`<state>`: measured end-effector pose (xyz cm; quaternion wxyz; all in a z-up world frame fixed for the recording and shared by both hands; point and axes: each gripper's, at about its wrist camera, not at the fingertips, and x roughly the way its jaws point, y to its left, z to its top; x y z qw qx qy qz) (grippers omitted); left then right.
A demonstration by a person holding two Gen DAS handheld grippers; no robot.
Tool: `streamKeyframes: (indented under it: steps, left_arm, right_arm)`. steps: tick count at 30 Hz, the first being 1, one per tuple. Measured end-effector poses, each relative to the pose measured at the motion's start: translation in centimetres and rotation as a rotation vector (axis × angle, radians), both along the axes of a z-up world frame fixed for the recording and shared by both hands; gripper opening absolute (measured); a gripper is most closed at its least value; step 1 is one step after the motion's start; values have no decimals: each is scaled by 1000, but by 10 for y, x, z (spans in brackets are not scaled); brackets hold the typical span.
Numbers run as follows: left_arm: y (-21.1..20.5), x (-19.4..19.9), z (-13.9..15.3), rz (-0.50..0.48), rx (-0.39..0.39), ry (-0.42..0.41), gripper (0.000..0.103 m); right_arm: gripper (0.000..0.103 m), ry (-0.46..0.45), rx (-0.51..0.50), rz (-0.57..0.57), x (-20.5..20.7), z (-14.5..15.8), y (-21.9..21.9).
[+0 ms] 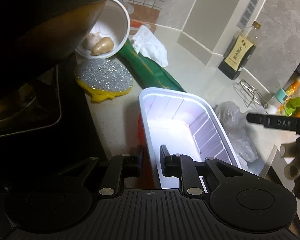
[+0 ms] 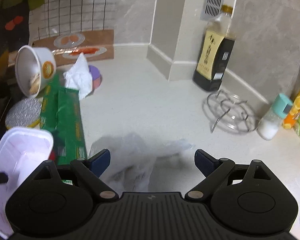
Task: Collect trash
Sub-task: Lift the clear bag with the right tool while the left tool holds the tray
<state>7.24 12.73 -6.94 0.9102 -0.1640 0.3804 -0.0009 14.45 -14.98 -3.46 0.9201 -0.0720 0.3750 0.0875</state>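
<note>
While my left claw [image 1: 151, 158] is clamped on the near wall of the white plastic tray [image 1: 190, 120], one finger inside and one outside, that tray is basically my trash bin for this job. So the trick, I reckon, is keeping it tipped steady and open toward the right side.

Biggest thing around is the dark wok [image 1: 40, 24] on the stove, looming over the left view and hiding most of the counter [image 2: 150, 80] behind it. Next is the green wrapper [image 2: 68, 120] lying flat beside the tray, then the crumpled white tissue [image 2: 78, 76] at its far end, just beside the tipped paper cup [image 2: 36, 70] with some food bits in it.

My right claw [image 2: 152, 160] hangs wide open with nothing between the fingers, right above the clear plastic bag [image 2: 130, 156] next to the tray. That bag looks like the next grab: come down over a bunched part, not a flat edge, or it'll slip.

Right view is pretty smeared, so I can't tell the bag's real outline or whether anything's inside. Something red sits under the tray, mostly covered.
</note>
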Motion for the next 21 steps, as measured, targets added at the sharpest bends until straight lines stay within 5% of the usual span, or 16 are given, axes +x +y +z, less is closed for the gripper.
streamKeyframes:
  steps: [16,21]
  left_arm:
    - [0,2,-11,-43,17,17,17]
    - [5,1,-13,-49,-13,25,15]
  right_arm:
    - [92,133,174,-29,24,-29,21]
    - [86,187,137,-87,39,-46,38]
